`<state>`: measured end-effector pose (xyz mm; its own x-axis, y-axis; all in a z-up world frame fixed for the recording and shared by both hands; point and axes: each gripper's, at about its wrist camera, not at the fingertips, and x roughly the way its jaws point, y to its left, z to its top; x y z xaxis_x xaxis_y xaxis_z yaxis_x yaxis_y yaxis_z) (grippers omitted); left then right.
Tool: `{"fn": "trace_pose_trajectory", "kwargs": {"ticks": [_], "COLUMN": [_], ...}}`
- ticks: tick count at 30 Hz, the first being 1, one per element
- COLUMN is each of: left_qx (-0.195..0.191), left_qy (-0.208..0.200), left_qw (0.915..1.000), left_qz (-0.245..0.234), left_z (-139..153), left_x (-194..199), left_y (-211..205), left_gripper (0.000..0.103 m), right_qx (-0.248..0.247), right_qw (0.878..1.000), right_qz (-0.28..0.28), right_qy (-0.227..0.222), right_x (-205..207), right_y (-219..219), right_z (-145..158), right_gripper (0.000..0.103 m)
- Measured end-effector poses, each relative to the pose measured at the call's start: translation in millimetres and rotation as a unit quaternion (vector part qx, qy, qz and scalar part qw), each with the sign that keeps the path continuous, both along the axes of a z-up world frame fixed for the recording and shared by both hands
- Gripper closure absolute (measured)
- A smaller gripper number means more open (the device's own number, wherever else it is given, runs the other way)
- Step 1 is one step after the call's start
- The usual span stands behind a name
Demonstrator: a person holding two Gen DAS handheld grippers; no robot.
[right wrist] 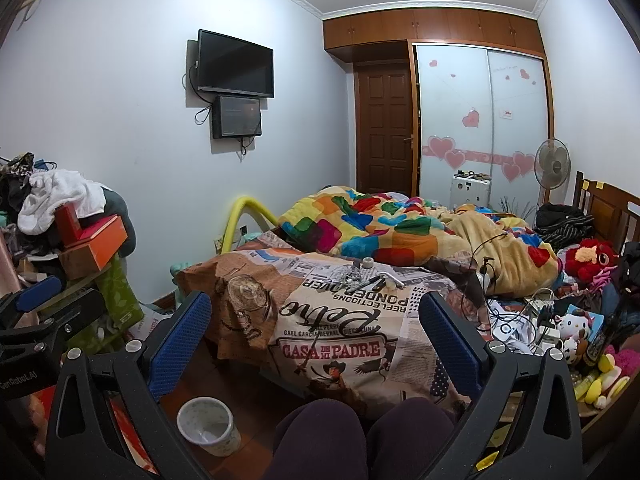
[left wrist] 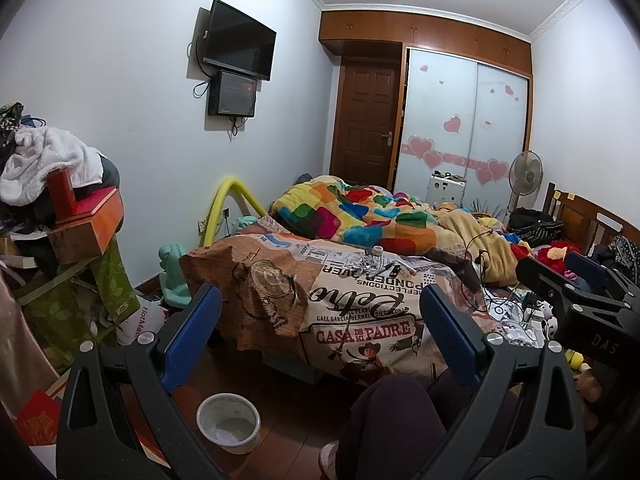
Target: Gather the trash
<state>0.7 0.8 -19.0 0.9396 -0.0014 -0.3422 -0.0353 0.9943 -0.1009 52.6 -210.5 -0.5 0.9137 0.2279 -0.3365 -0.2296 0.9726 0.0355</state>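
Both grippers hang wide open and empty over the person's knees (right wrist: 360,436), aimed slightly downward at the foot of the bed (right wrist: 248,292). The left gripper (left wrist: 320,344) and the right gripper (right wrist: 316,348) sit side by side, each showing at the edge of the other's view. The likely trash is a small cluster of clear wrappers and bits (left wrist: 374,264) lying on the printed bedspread (left wrist: 360,320), straight ahead and beyond both grippers, near the rumpled colourful quilt (left wrist: 360,216); its pieces are too small to name. A white bin (right wrist: 208,428) stands on the wooden floor to the lower left, beside the knees and closer to the left gripper. Neither gripper looks clearly nearer to the cluster. The bedspread between offers flat, open room; tangled cables (right wrist: 520,320) crowd the right side.
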Motion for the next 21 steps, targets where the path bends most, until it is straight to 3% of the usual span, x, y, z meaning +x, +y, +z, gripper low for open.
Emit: {"fn": "trace_pose_trajectory", "kwargs": {"ticks": [21], "left_qx": [-0.003], "left_qy": [0.009], "left_qw": [0.9999], "left_qz": [0.009], "left_z": [-1.2], "left_x": [4.6], "left_y": [8.5], "left_gripper": [0.003], "right_qx": [-0.004], "right_qw": [1.0], "right_qz": [0.004], "right_qy": [-0.001], "right_x": [-4.7], "right_y": [14.7], "right_z": [1.0], "right_gripper": [0.0]}}
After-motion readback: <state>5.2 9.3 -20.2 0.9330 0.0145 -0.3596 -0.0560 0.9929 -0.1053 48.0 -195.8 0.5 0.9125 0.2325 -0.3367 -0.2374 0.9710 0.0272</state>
